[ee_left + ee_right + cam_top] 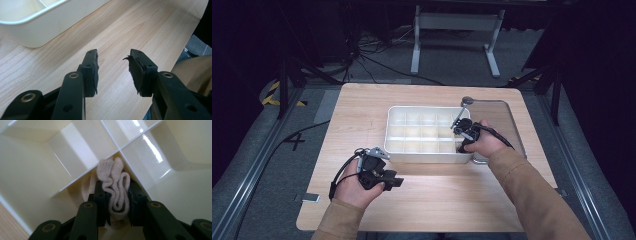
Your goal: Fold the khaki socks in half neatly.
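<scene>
Sock against tray dividers

Counted: 1 white divided tray on 1 desk; 1 folded cream cloth betw. the right gripper fingers; 2 grippers total, incl. left gripper, nothing betw. its fingers; 1 clear lid beyond.

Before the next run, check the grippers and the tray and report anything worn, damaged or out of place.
The rubber pad on one jaw of the left gripper is peeling: its top edge curls away, ragged. The right gripper pinches a bunched cream sock over a compartment of the white divided tray. Nothing else stands out.
</scene>
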The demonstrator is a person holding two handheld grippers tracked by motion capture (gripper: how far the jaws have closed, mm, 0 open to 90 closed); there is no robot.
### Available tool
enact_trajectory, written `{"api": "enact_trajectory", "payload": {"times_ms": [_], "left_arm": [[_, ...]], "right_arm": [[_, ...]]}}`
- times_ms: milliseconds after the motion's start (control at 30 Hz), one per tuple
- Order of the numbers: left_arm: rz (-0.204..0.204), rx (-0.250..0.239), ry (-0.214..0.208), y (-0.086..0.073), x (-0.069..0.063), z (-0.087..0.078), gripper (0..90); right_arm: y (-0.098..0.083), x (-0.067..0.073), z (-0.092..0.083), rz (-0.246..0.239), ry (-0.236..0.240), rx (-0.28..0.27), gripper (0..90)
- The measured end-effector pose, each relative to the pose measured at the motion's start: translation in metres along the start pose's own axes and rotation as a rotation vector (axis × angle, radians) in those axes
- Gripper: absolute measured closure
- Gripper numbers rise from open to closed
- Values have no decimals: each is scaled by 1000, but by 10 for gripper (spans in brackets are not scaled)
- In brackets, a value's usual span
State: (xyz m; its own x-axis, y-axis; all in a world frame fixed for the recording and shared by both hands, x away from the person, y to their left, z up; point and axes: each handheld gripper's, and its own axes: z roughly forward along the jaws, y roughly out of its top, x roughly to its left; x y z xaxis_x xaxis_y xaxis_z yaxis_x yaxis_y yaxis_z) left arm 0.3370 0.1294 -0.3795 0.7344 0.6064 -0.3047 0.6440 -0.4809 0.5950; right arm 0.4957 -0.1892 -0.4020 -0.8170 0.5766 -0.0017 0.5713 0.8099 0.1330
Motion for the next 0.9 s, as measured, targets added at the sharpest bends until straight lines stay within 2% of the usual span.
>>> {"api": "enact_trajectory", "payload": {"times_ms": [100,233,300,367,467,567,633,700,800,900], "left_arm": [[0,0,0,0,1,0,594],[1,10,1,0,0,2,593],[4,12,-2,0,0,3,592],[4,11,0,0,-1,3,592],[3,11,-1,0,-1,3,593],[2,9,-2,0,0,3,587],[2,10,0,0,0,3,580],[1,8,0,0,0,3,580],[0,8,0,0,0,3,581],[3,11,3,0,0,3,581]], "right_arm": [[-2,1,-3,16,2,-12,689],[-2,5,-12,13,0,-24,605],[0,6,-18,11,-5,-30,593],[2,7,-26,25,1,-45,618],[5,9,-39,32,5,-95,656],[8,11,-43,25,-14,-116,714],[9,11,-39,18,-49,-94,770],[9,10,-32,4,-43,-68,828],[7,11,-23,6,-33,-47,837],[5,12,-16,-4,6,-10,840]]}}
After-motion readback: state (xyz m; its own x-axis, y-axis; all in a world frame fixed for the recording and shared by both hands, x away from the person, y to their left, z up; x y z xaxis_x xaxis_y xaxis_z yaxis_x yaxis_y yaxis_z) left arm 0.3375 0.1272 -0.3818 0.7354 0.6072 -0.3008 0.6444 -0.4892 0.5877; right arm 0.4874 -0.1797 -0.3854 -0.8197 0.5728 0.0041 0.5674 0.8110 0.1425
